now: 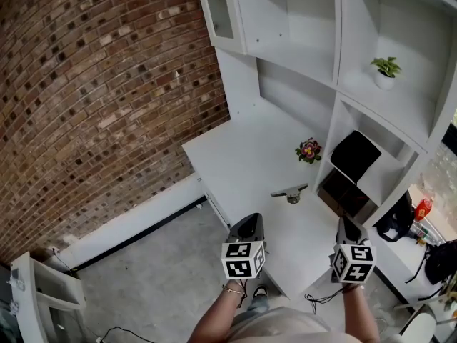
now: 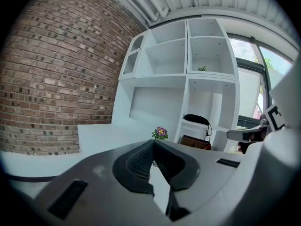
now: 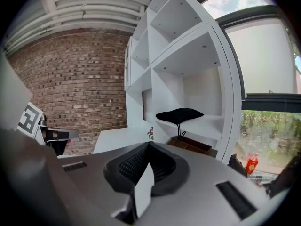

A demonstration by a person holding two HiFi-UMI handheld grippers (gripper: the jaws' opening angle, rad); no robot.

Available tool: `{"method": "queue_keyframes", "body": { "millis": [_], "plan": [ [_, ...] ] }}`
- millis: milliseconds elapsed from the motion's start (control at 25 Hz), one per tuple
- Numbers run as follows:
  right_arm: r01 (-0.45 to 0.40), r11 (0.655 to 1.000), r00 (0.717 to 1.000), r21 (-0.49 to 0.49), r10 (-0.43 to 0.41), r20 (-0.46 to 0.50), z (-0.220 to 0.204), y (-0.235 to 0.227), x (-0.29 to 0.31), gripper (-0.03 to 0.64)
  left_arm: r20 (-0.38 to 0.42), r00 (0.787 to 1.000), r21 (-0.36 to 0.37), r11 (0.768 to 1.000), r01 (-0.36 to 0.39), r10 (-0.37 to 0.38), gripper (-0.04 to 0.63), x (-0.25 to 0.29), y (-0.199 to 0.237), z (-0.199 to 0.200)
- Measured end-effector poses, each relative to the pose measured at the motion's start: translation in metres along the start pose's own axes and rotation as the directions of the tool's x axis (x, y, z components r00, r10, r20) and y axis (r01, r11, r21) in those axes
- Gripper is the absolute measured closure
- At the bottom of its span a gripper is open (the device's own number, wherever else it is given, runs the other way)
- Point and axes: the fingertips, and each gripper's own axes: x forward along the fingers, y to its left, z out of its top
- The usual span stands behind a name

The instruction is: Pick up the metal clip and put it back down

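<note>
Presently my left hand-held gripper (image 1: 249, 224) and right hand-held gripper (image 1: 348, 226) are pinched together, empty. The metal clip (image 1: 289, 192) lies on the worktop (image 1: 235, 156) near the flower pot (image 1: 308, 151), on my side of it. It is probably light, stiff and slick, so I'd pinch its long bar.

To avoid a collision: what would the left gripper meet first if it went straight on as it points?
Probably the small flowering plant on the desk: it shows just over the closed tips of the left gripper. Depth is unclear; the metal clip may lie under that line.

Left tool (image 1: 249, 220), right tool (image 1: 347, 224) — grey, black ribbed pads (image 2: 136, 166), marker cubes (image 1: 243, 259); bracelet (image 1: 233, 289) on left wrist.
</note>
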Motion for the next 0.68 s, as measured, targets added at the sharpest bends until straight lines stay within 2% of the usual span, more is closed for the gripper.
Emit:
{"method": "queue_keyframes", "body": {
  "millis": [680],
  "plan": [
    [0.053, 0.998, 0.999, 0.021, -0.053, 0.001, -0.0013, -0.0079, -0.0014, 0.617, -0.003, 1.000, -0.015, 1.000, 0.025, -0.025, 0.584, 0.0059, 0.0028, 0.0050]
  ]
}}
